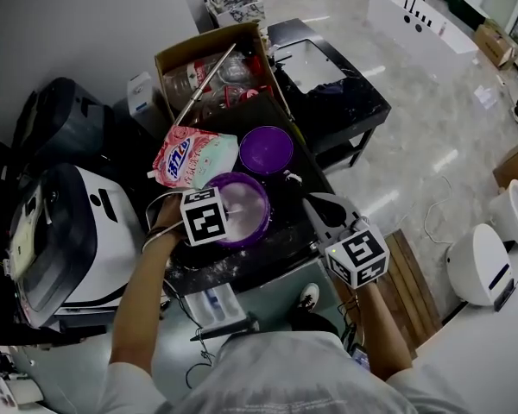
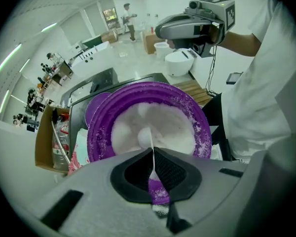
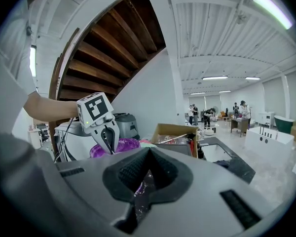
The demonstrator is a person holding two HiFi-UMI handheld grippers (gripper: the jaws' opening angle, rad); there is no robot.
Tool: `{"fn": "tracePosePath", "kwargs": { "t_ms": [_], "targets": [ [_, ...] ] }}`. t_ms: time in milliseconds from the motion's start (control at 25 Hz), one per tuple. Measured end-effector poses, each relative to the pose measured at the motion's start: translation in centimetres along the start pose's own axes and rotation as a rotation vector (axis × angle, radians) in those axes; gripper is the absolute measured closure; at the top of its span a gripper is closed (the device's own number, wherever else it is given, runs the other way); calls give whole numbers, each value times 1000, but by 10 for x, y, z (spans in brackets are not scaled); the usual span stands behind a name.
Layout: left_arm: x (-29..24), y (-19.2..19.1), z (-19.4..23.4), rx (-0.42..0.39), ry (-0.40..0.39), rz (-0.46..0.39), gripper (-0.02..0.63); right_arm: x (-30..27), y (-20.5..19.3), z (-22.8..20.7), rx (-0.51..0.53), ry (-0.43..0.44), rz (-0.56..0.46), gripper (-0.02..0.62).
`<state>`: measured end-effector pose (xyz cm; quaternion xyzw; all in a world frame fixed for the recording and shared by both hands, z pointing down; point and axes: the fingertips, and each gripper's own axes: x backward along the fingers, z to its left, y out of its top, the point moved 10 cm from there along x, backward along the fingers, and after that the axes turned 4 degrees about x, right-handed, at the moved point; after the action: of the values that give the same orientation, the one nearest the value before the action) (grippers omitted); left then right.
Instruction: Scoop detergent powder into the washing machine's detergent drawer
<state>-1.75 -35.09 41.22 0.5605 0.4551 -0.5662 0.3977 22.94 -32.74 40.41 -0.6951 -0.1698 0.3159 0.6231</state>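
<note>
A purple tub (image 1: 257, 222) full of white detergent powder (image 2: 160, 125) stands on the dark top beside the washing machine (image 1: 65, 240). My left gripper (image 1: 220, 214) hangs right over the tub and is shut on the thin handle of a scoop (image 2: 152, 157), whose bowl dips into the powder. The tub's purple lid (image 1: 266, 149) lies just behind it. Behind and to the left lies a pink and teal detergent bag (image 1: 190, 158). My right gripper (image 1: 313, 205) is held to the right of the tub, apart from it, jaws shut with nothing visibly held. The detergent drawer is not visible.
An open cardboard box (image 1: 216, 67) of bottles and a rod sits at the back. A black sink unit (image 1: 328, 80) stands at the right rear. White bathroom fixtures (image 1: 483, 261) stand on the floor to the right. Several people work far off (image 3: 239, 110).
</note>
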Motion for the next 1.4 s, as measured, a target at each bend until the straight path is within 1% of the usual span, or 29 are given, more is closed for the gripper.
{"fn": "tracePosePath", "kwargs": {
  "t_ms": [160, 480, 800, 1000, 1280, 1400],
  "targets": [
    [-1, 3, -1, -5, -18, 4, 592, 6, -3, -1, -5, -9, 4, 591],
    [-9, 11, -12, -23, -87, -4, 592, 8, -5, 6, -8, -13, 8, 591],
    [-3, 16, -15, -45, -152, -10, 591, 11, -3, 12, -6, -22, 8, 591],
    [6, 15, -19, -65, -199, -52, 591, 14, -2, 17, -5, -31, 12, 591],
    [17, 5, -24, -43, -239, -142, 591, 12, 1, 27, -6, -36, 14, 591],
    [20, 2, -26, -42, -243, -160, 591, 10, 2, 33, -3, -36, 13, 591]
  ]
}}
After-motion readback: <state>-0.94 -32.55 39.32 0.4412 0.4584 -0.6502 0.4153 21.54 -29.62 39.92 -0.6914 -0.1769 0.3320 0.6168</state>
